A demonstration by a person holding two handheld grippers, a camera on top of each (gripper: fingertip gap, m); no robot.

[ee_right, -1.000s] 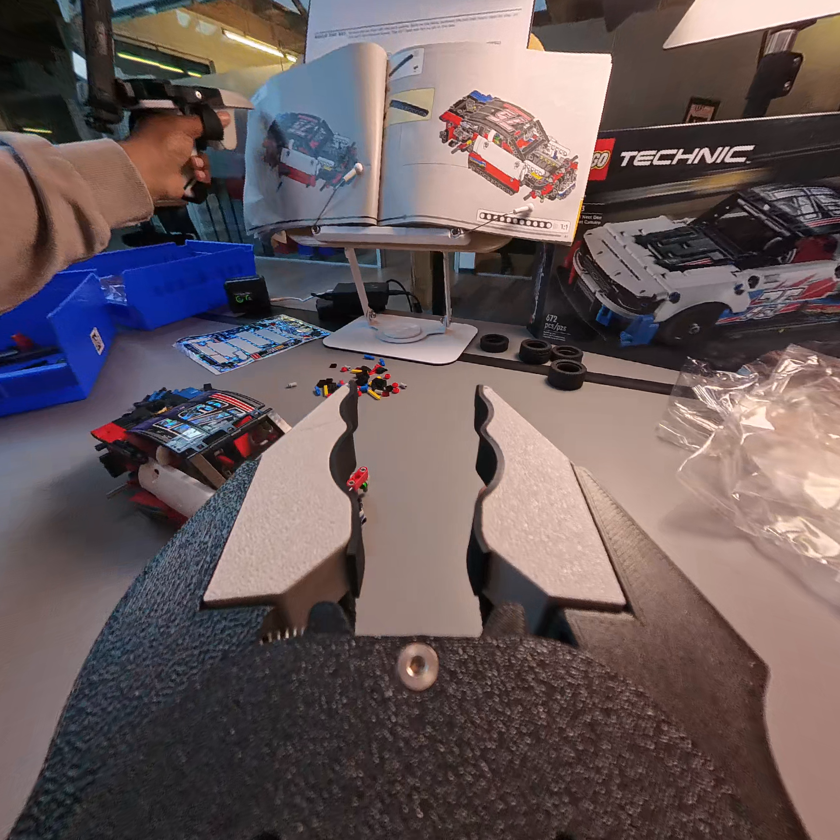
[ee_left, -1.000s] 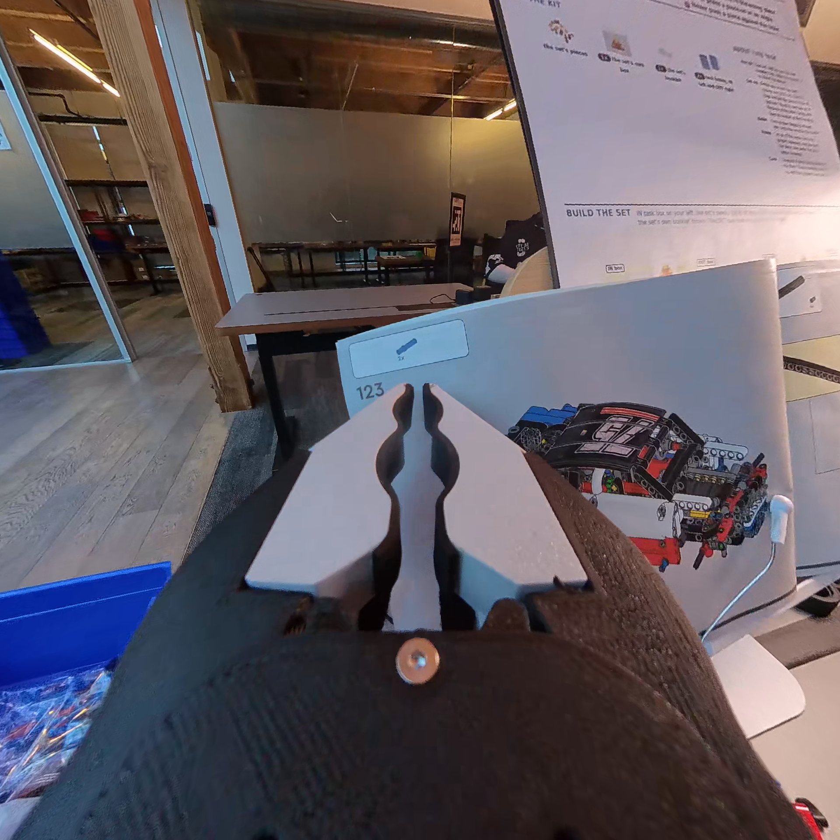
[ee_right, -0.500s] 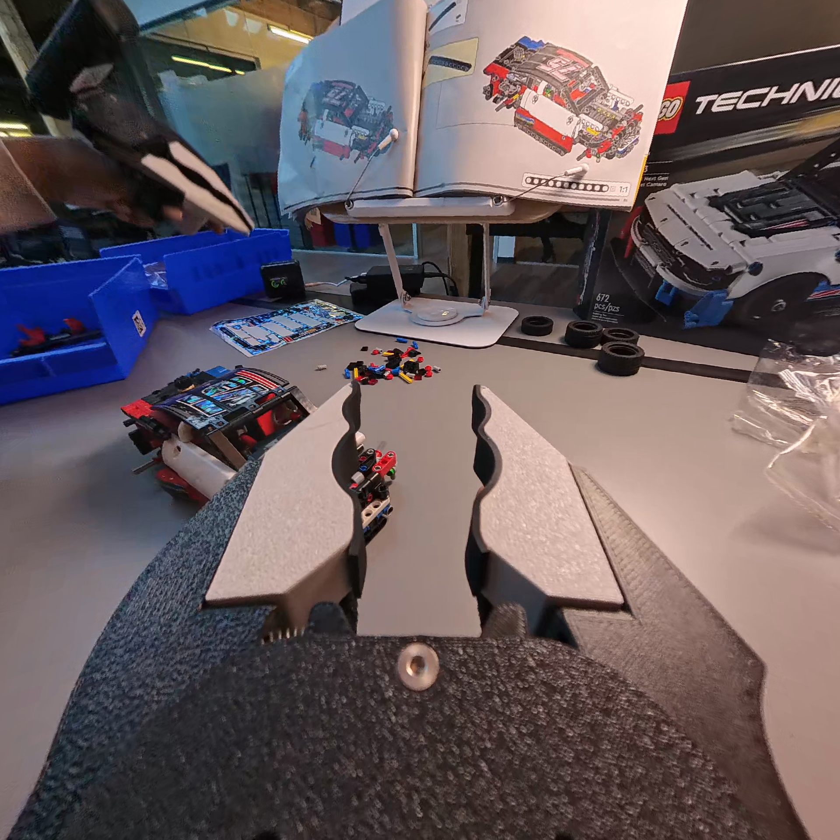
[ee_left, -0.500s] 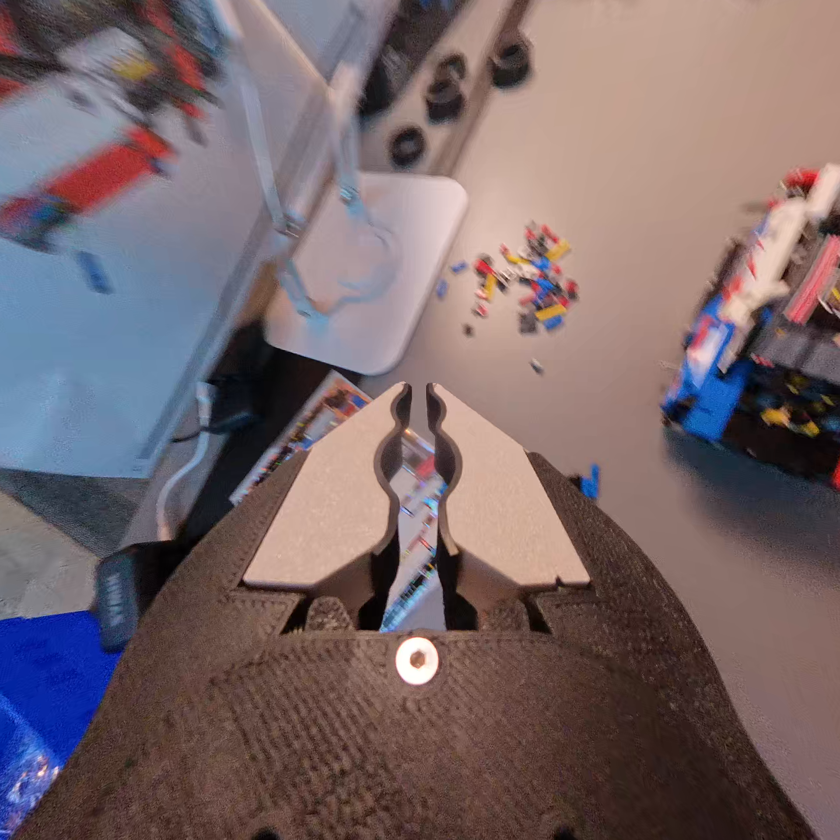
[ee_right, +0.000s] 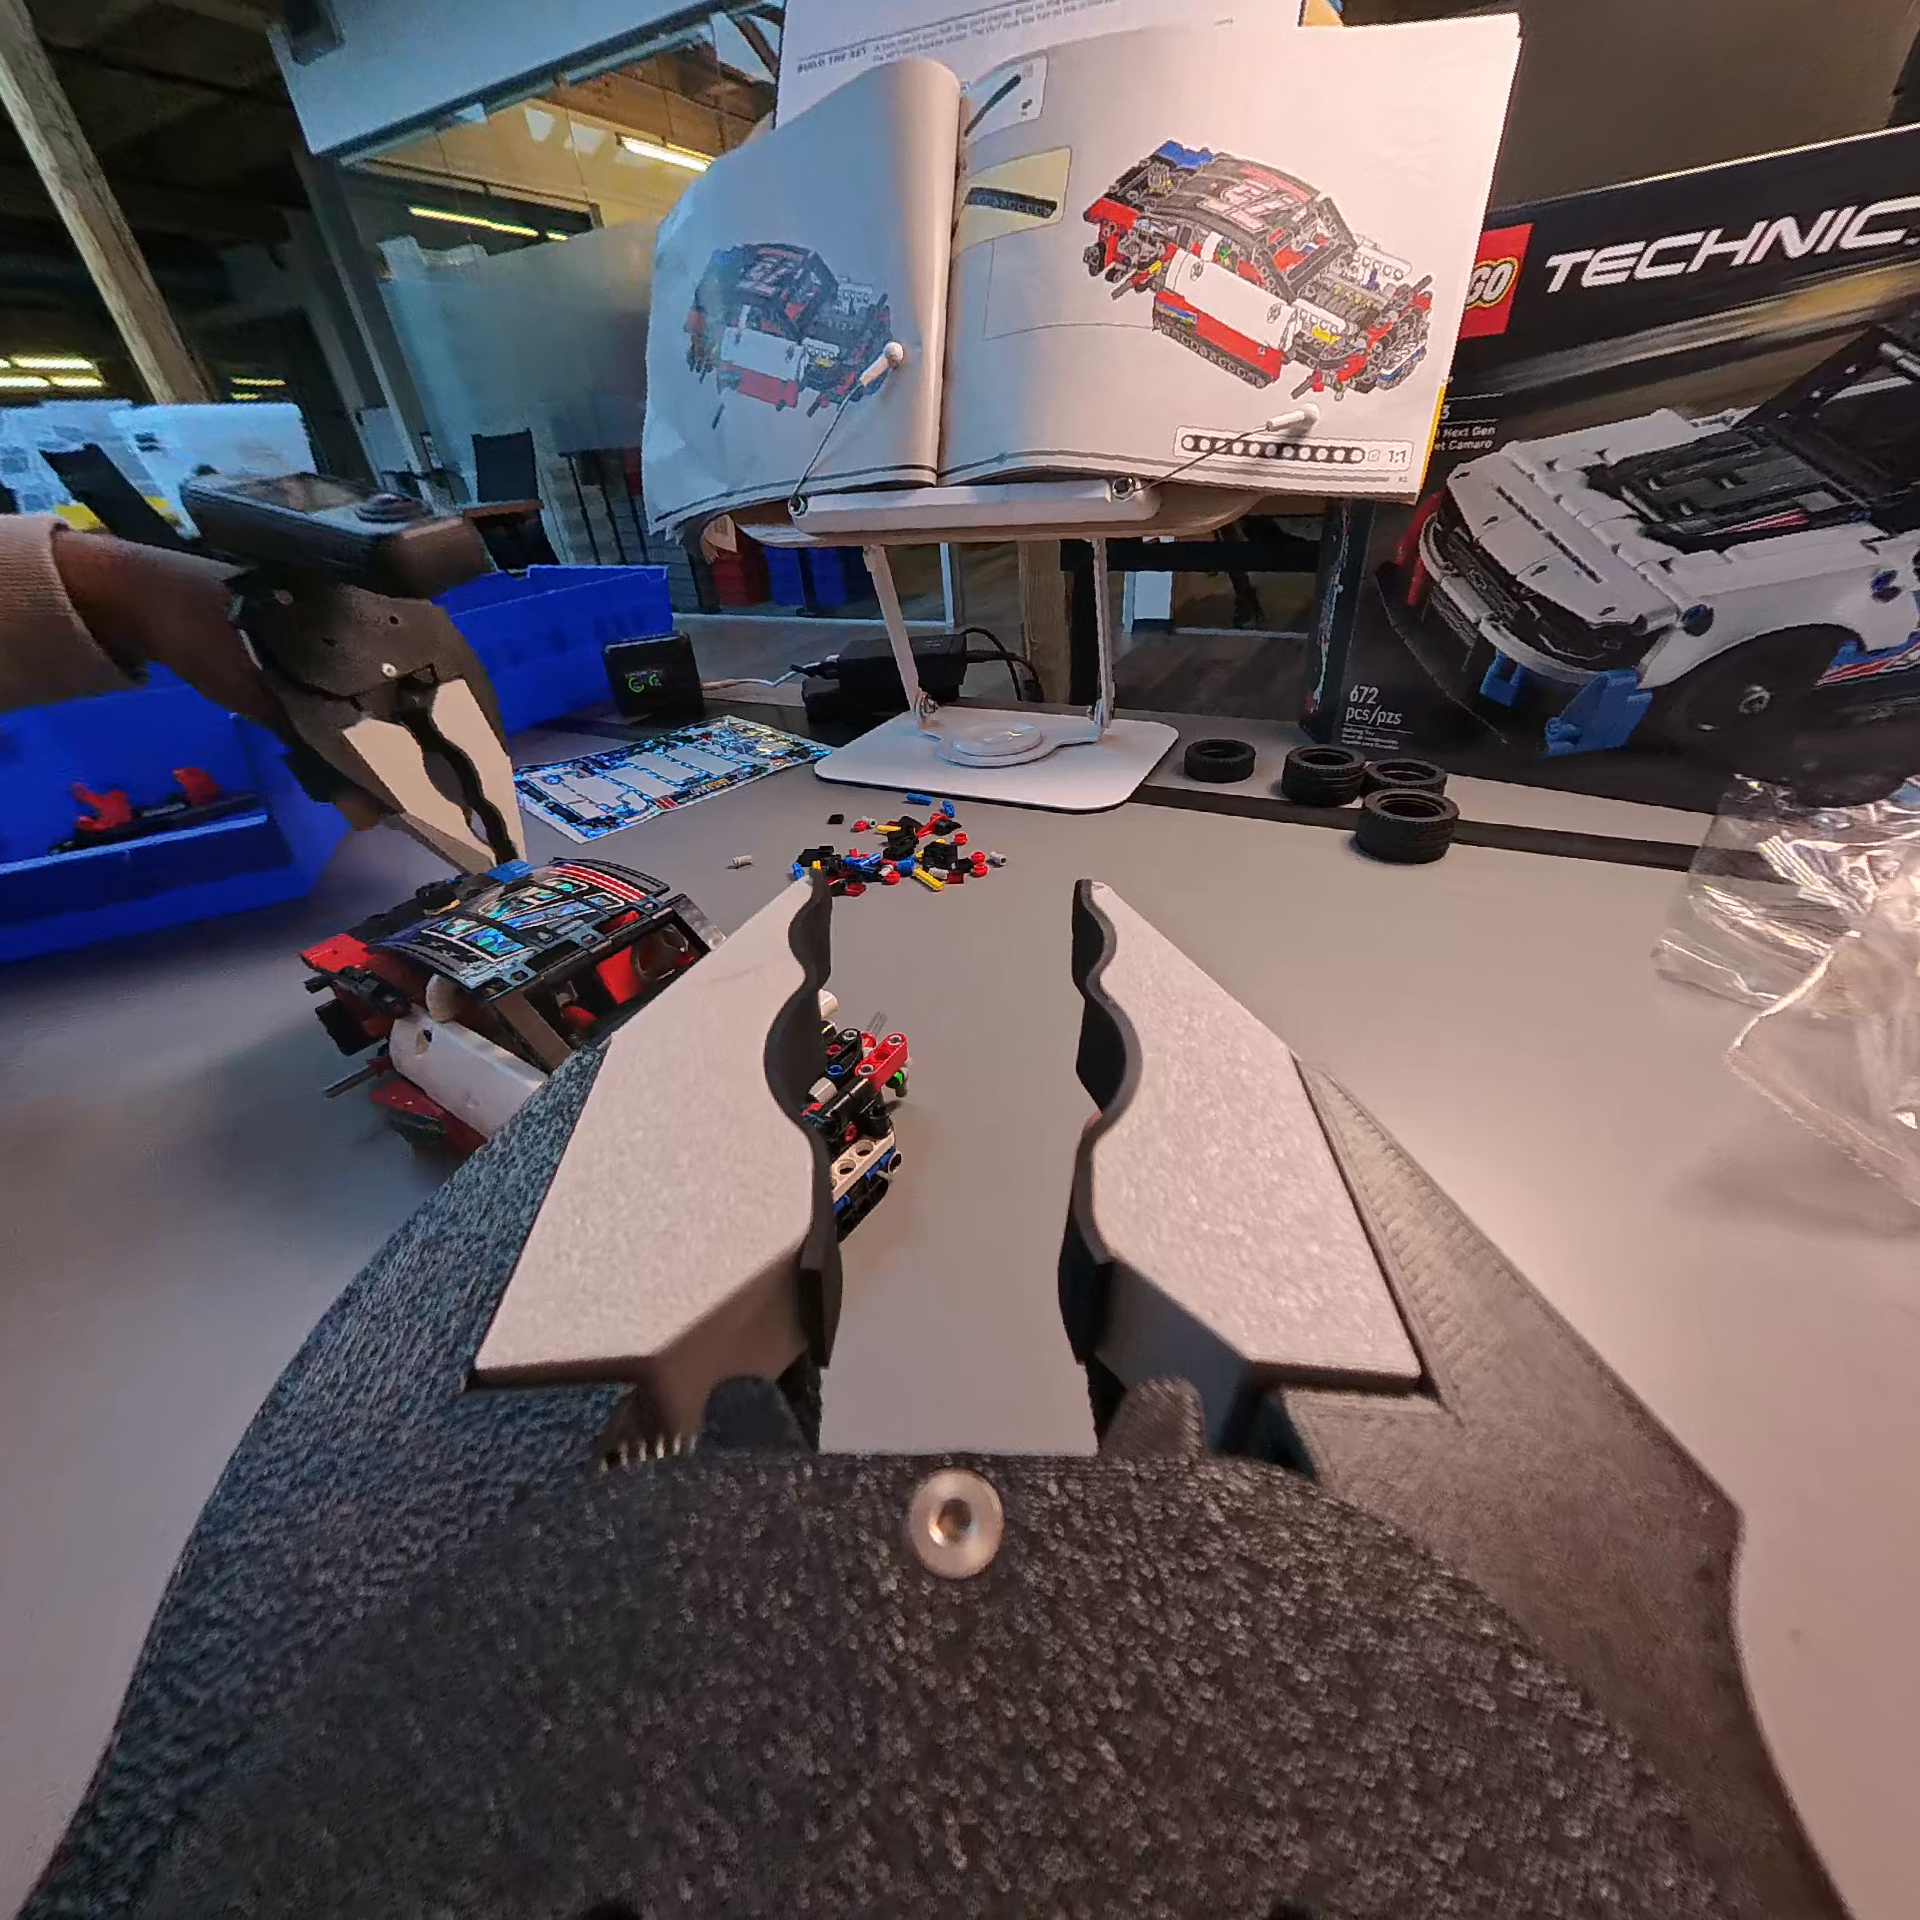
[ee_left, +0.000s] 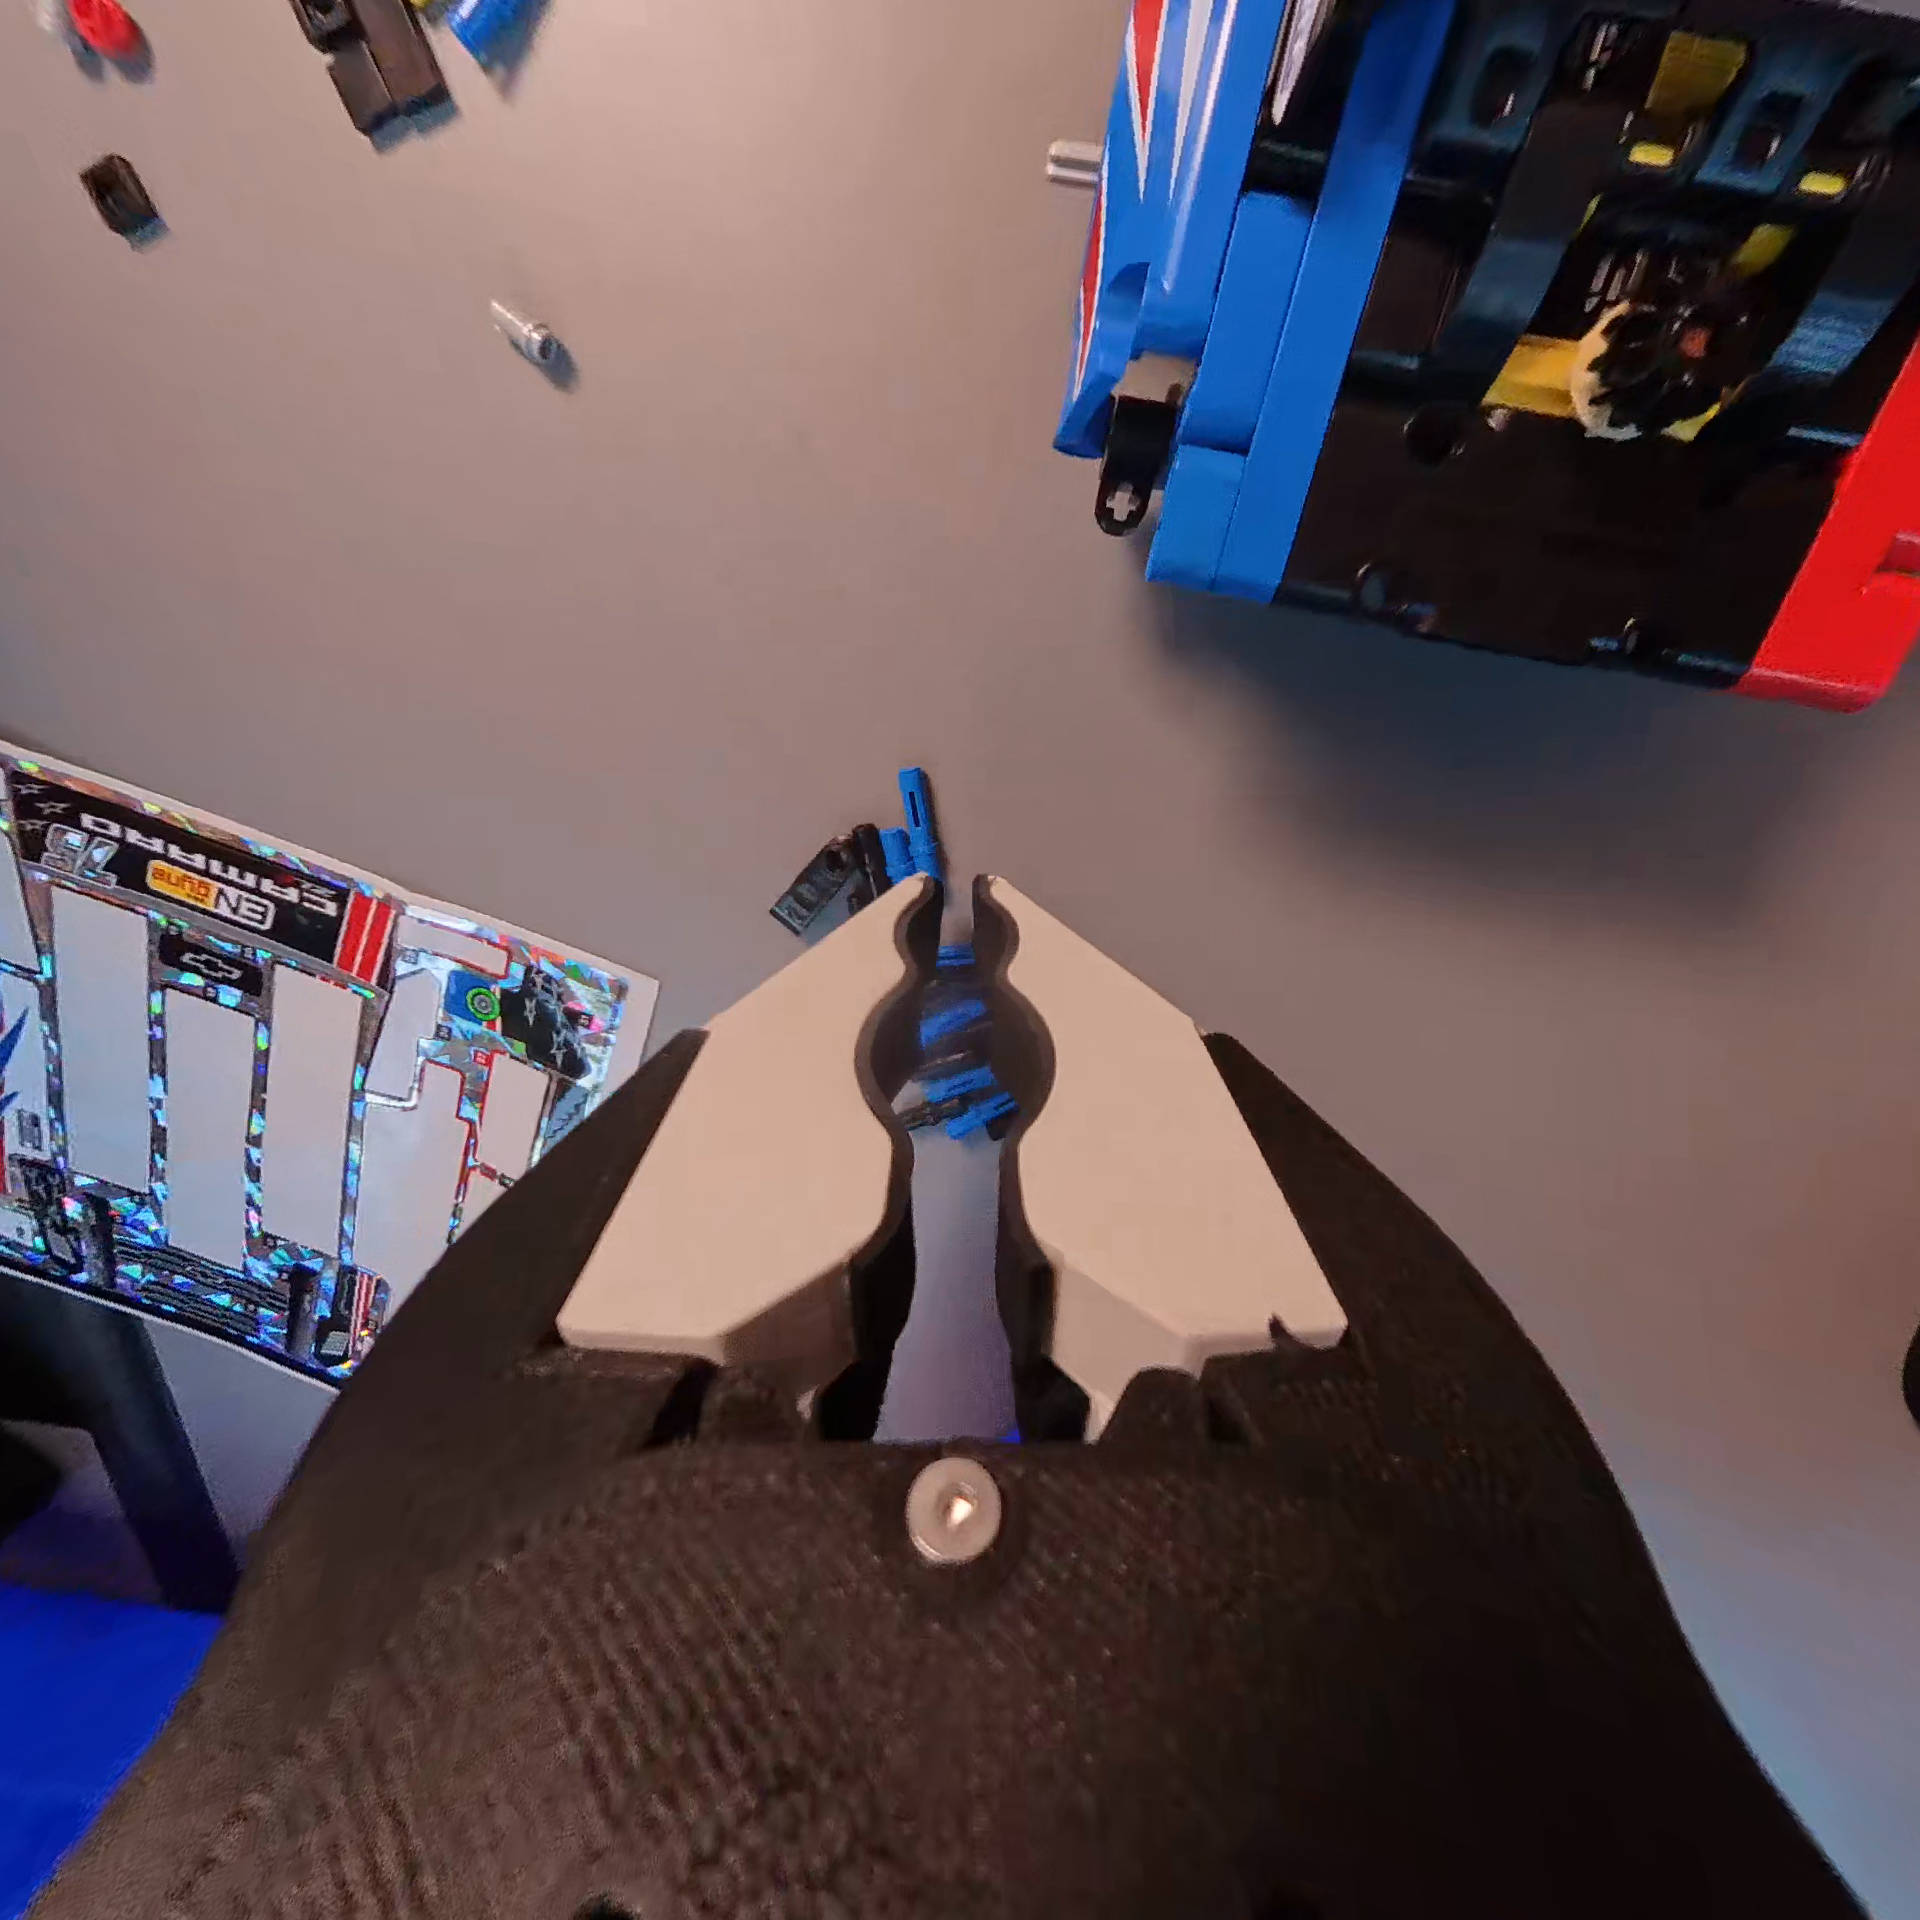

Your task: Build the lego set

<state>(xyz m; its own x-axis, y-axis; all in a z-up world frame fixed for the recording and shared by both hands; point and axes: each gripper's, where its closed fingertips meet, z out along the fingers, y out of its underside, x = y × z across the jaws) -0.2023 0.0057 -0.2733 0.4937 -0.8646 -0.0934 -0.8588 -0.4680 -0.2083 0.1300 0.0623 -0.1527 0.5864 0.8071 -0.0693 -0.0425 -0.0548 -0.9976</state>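
Observation:
My left gripper points down at the grey table, its jaws nearly together, right over a small cluster of blue and black pins lying on the table; more blue pins show through the slit between the jaws. The partly built car lies to its upper right. In the right wrist view the left gripper hovers just behind the car. My right gripper is open and empty, low over the table, with a small red, black and white sub-assembly beside its left finger.
A sticker sheet lies left of the left gripper. A pile of small parts, the instruction booklet on a stand, several tyres, the set's box, plastic bags and blue bins surround the work area. Left tips to right tips: about 35 centimeters.
My left gripper swung from facing the booklet down to the table and closed in on the blue pins. My right gripper moved forward a little, staying open.

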